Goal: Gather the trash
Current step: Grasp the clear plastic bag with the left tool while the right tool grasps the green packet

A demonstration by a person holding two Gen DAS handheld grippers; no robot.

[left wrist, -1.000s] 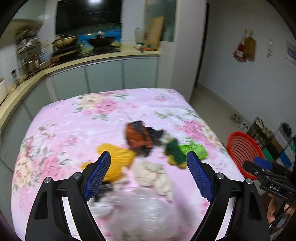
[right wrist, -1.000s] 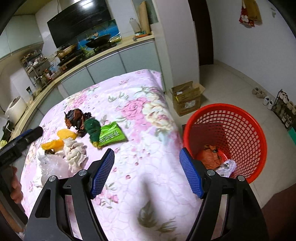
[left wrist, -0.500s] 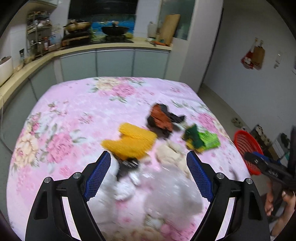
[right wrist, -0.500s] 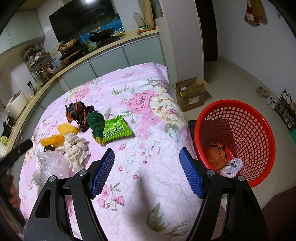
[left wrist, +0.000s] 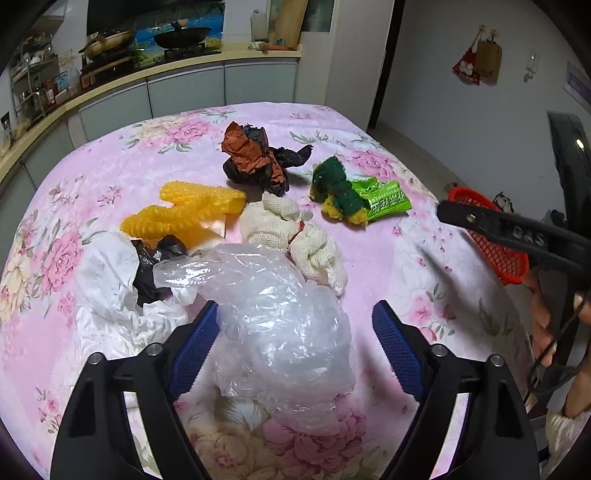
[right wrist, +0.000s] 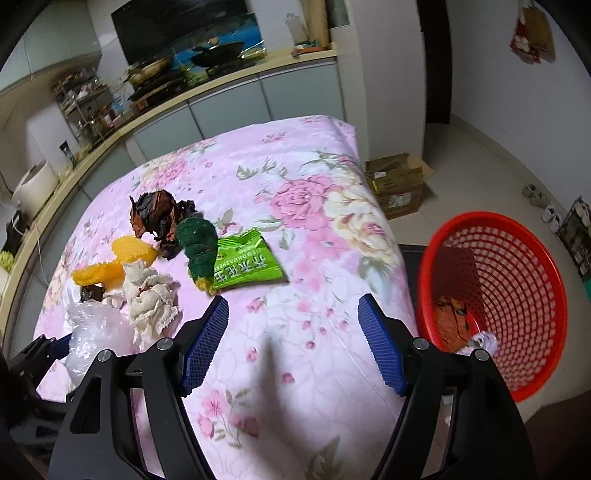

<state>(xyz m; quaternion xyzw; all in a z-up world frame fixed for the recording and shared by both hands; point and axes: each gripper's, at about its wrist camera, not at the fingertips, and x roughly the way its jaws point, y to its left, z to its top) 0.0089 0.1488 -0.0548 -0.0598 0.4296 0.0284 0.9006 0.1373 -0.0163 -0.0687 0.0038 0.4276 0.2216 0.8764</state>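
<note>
Our left gripper [left wrist: 295,343] is closing around the clear plastic bag [left wrist: 280,325] near the tabletop's front edge — feather-light, crinkly, slippery; we pinch its bunched middle. Right gripper [right wrist: 291,347] gapes empty.

This is a home kitchen. At the top of the frame a long counter [left wrist: 155,74] holds a black wok [left wrist: 183,36] and pots. Shoes [right wrist: 533,192] sit on the floor at right.
</note>
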